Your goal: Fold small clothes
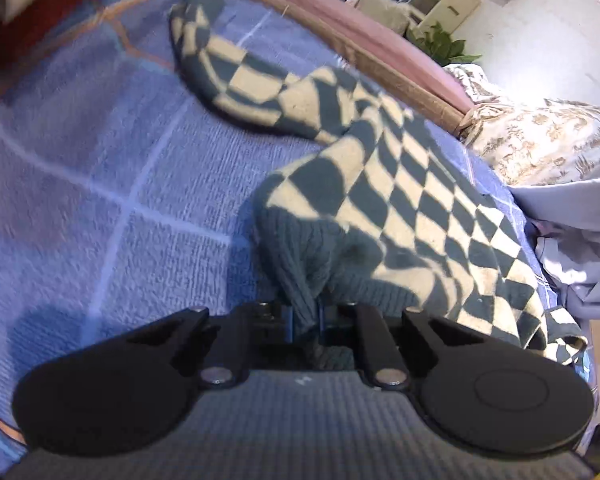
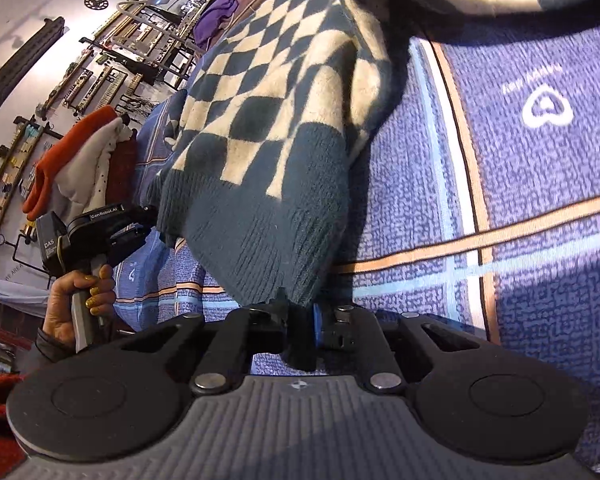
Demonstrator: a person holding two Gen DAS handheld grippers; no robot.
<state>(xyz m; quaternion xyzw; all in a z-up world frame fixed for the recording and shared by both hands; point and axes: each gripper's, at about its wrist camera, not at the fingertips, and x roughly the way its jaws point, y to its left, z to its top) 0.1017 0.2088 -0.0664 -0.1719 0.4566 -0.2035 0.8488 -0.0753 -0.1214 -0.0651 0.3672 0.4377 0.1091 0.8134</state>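
Observation:
A small knit sweater (image 1: 380, 168) with a dark teal and cream checker pattern lies on a blue-purple blanket (image 1: 80, 184). My left gripper (image 1: 305, 316) is shut on the ribbed teal hem, which bunches up between its fingers. One sleeve stretches away to the far left. In the right wrist view the same sweater (image 2: 268, 120) hangs lifted by its hem, and my right gripper (image 2: 300, 328) is shut on that ribbed teal band. The left gripper (image 2: 112, 228) shows there at the left, held by a hand (image 2: 72, 304), gripping the hem's other corner.
The blanket (image 2: 540, 200) has orange and pale stripes and a white heart logo. A patterned pillow (image 1: 540, 140) and pale grey cloth (image 1: 580, 248) lie to the right. A pink cover (image 1: 360, 32) runs along the far edge. Orange and grey clothes (image 2: 80, 152) hang at the left.

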